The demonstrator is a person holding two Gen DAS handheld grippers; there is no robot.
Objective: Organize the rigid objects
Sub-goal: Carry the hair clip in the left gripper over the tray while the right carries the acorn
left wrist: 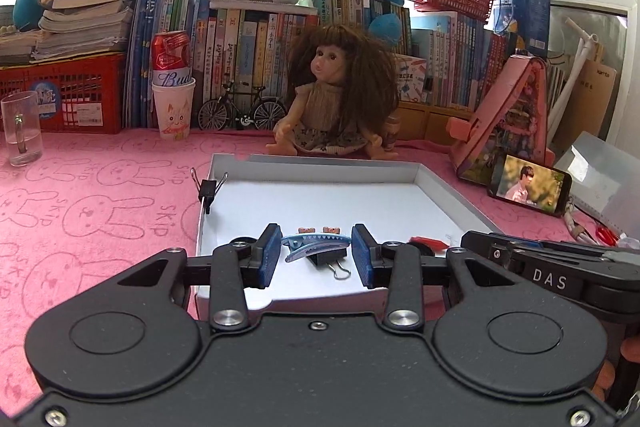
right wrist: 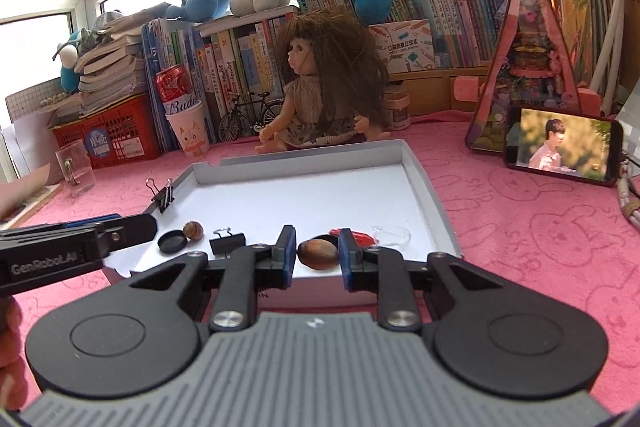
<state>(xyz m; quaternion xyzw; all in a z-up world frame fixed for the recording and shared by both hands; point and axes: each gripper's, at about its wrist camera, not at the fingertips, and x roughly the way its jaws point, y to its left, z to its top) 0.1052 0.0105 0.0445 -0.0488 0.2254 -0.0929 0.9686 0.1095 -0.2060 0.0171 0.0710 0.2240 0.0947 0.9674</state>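
Left gripper (left wrist: 316, 254), marked "GenRobot_AI", clamped on blue hair clip (left wrist: 316, 244) at lower centre, above white tray (left wrist: 452, 183); right gripper (right wrist: 317, 254), marked "DAS", clenched on brown nut (right wrist: 318, 254) over tray's near edge; upper left, red can (left wrist: 171, 55) lettered "Bud"; pink cloth (left wrist: 100, 195) printed "SKIP".

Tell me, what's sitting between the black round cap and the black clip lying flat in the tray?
A small brown nut, seen in the right wrist view, between the cap and the clip.
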